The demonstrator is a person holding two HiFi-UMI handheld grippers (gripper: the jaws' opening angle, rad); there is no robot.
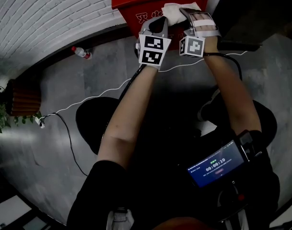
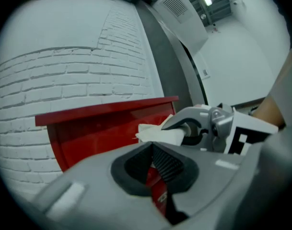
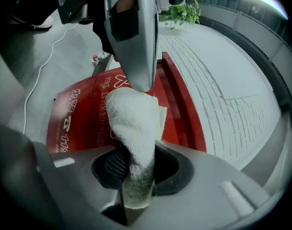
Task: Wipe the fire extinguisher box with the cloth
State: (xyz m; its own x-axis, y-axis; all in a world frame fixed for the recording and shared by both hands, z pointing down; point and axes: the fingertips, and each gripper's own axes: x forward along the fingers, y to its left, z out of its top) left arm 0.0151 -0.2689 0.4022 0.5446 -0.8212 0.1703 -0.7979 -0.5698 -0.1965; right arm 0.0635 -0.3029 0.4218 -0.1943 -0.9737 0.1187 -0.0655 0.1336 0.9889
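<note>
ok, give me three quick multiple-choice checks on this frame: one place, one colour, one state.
1. The plastic bottle lies: A on a chair; B on the floor by the brick wall; C in a bin.
2. The fire extinguisher box is: A yellow; B red; C blue.
3. The right claw is: A open, empty; B shut on a sponge; C shut on the cloth.

Answers:
1 B, the head view shows it on the floor at the wall's foot.
2 B, it is red in all three views.
3 C, the white cloth sits clamped between its jaws.
</note>
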